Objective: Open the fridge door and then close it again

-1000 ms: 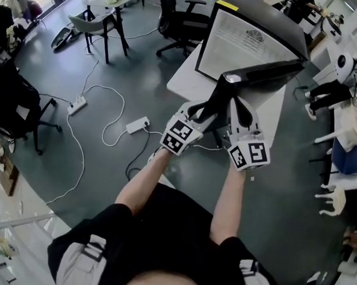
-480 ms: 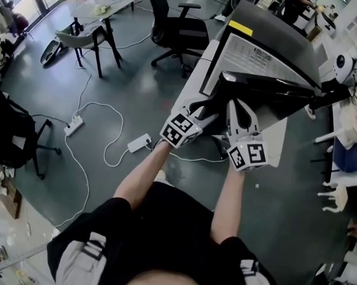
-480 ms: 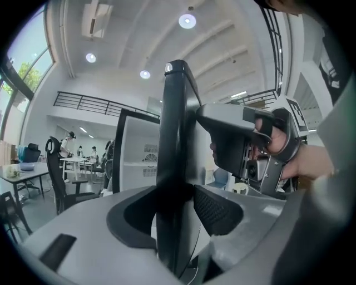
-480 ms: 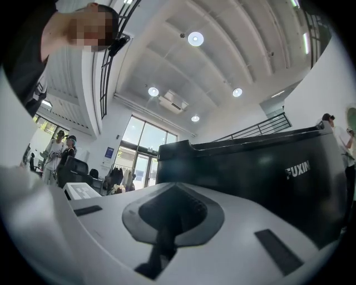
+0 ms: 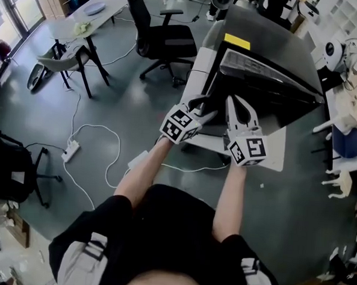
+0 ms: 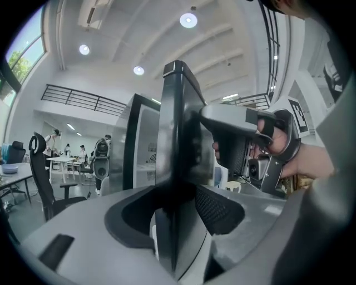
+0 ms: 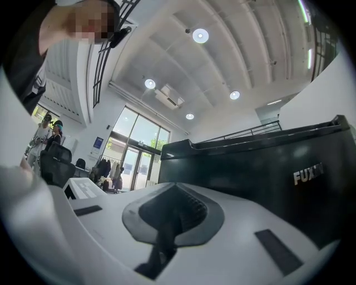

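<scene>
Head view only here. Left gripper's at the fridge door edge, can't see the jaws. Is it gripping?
Observer: Seems to be letting go: in the left gripper view the door edge stands between the jaws of the left gripper, and they are opening.
Operator: Right one holding anything?
Observer: Nothing. The right gripper has its jaws together, empty, with the black fridge at its right.
Operator: Any marking there?
Observer: White lettering on its face.

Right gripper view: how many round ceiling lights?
4 round ceiling lights: one top centre, one upper left, one right, one lowest, above the glass doors. The fridge may hide more.
</scene>
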Motion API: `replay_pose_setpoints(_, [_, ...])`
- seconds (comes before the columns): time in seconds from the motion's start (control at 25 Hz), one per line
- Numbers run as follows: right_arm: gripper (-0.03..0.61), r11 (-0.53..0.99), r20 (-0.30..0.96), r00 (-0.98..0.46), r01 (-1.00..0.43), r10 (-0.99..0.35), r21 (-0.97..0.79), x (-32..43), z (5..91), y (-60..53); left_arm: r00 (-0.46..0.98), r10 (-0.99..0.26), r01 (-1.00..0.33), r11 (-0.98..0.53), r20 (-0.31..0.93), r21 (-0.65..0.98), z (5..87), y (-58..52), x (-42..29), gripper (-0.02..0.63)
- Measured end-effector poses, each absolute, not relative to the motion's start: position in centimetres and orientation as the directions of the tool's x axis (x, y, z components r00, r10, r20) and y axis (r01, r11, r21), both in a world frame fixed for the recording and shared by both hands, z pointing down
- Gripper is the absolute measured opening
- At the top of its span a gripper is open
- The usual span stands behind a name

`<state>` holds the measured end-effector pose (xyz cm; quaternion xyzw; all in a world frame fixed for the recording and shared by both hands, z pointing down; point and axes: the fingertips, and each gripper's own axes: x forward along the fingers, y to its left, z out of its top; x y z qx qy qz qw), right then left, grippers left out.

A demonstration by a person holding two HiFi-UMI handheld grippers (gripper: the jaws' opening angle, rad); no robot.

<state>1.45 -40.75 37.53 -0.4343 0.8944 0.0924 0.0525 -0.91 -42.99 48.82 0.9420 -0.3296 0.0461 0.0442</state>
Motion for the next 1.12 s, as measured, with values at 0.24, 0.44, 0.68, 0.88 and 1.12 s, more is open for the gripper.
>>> replay_pose_setpoints(0.24, [-0.006,0.531,-0.147,-0.539,-0.842,-0.829,0.094,2.2,37.1,-45.0,0.755,-0.638,-0.65,-0.758,0.149,0.048,48.7,-47.4,-1.6,0.209])
replay_pose_setpoints(0.44, [-0.006,0.482,-0.133,-0.492,-0.87,-0.86,0.104,3.1,37.1,-47.0,0.762,-0.63,-0.642,-0.765,0.15,0.054,48.5,-49.5,-1.3,0.209])
replay_pose_setpoints(0.68, [-0.006,0.453,-0.118,-0.466,-0.884,-0.877,0.118,3.3,37.3,-48.3,0.737,-0.657,-0.668,-0.744,0.159,0.018,49.0,-51.1,-1.0,0.213])
replay_pose_setpoints(0.88, [-0.006,0.473,-0.124,-0.486,-0.873,-0.865,0.12,3.7,37.2,-48.4,0.702,-0.69,-0.704,-0.709,0.18,0.029,48.6,-50.9,-0.9,0.213])
replay_pose_setpoints(1.12, [-0.006,0.475,-0.092,-0.483,-0.874,-0.871,0.103,5.2,38.6,-48.2,0.588,-0.799,-0.808,-0.577,0.123,0.118,45.7,-49.3,-2.1,0.131])
